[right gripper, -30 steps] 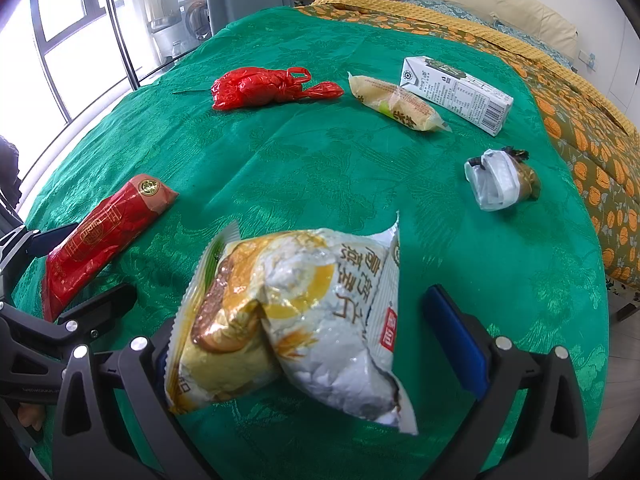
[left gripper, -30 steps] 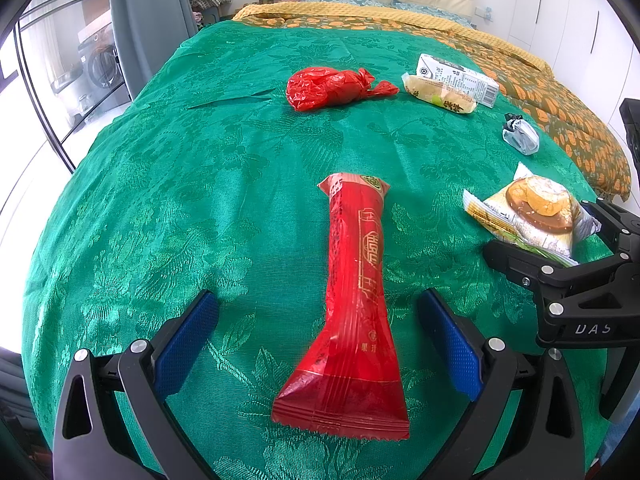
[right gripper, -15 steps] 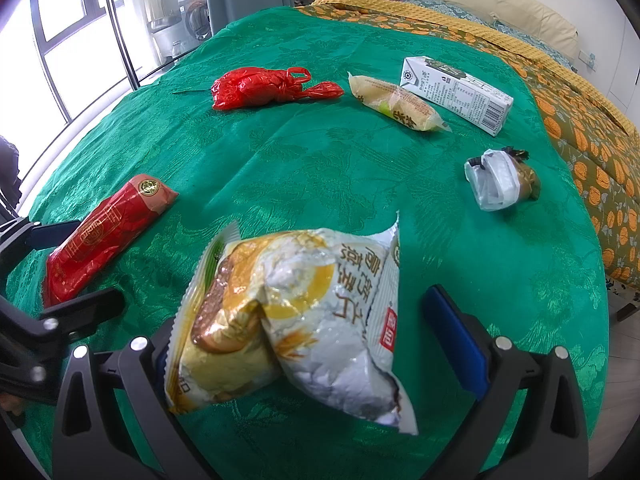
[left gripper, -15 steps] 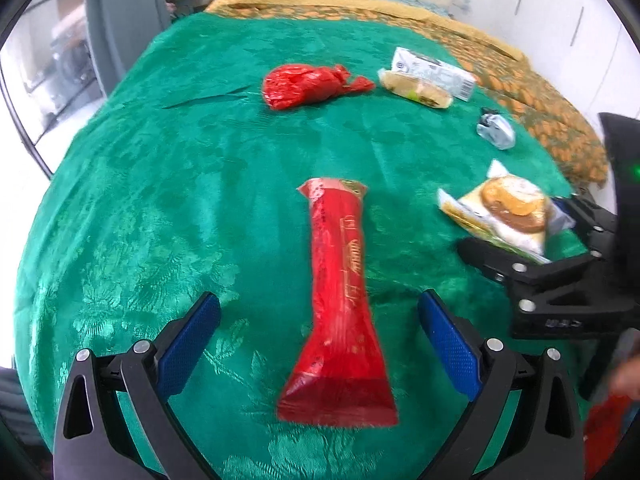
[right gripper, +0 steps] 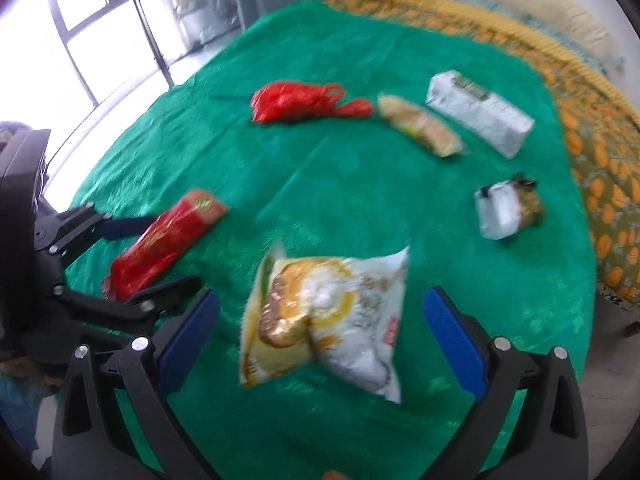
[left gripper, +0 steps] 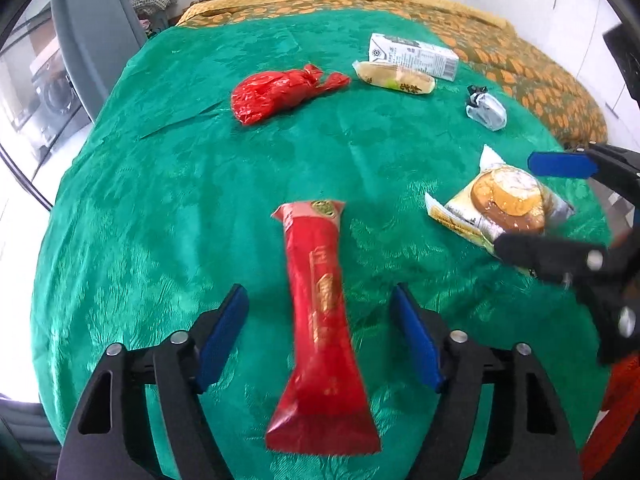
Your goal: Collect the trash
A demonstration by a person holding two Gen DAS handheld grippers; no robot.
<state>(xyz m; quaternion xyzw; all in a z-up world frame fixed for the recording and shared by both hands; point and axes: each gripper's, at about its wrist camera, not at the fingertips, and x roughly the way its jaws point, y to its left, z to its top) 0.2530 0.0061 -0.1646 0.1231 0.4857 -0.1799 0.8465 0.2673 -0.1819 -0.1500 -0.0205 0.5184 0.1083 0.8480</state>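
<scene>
A long red snack wrapper (left gripper: pixel 320 320) lies on the green cloth (left gripper: pixel 180 200), between the open fingers of my left gripper (left gripper: pixel 320 340). It also shows in the right wrist view (right gripper: pixel 160 244). A white and gold pastry packet (right gripper: pixel 324 320) lies between the open fingers of my right gripper (right gripper: pixel 320 344); it shows in the left wrist view (left gripper: pixel 504 204) too, with the right gripper (left gripper: pixel 532 208) around it. Neither gripper holds anything.
Farther back lie a crumpled red plastic bag (left gripper: pixel 280 90), a yellow bread wrapper (left gripper: pixel 394 80), a white carton (left gripper: pixel 412 56) and a small crumpled clear wrapper (left gripper: pixel 486 110). An orange patterned bedspread (left gripper: pixel 520 68) lies beyond. A window and metal rack (right gripper: pixel 100 20) stand at left.
Both grippers have pulled back and risen a little from the trash; the right wrist view is now blurred with motion. Both stay open. The trash has not moved.
</scene>
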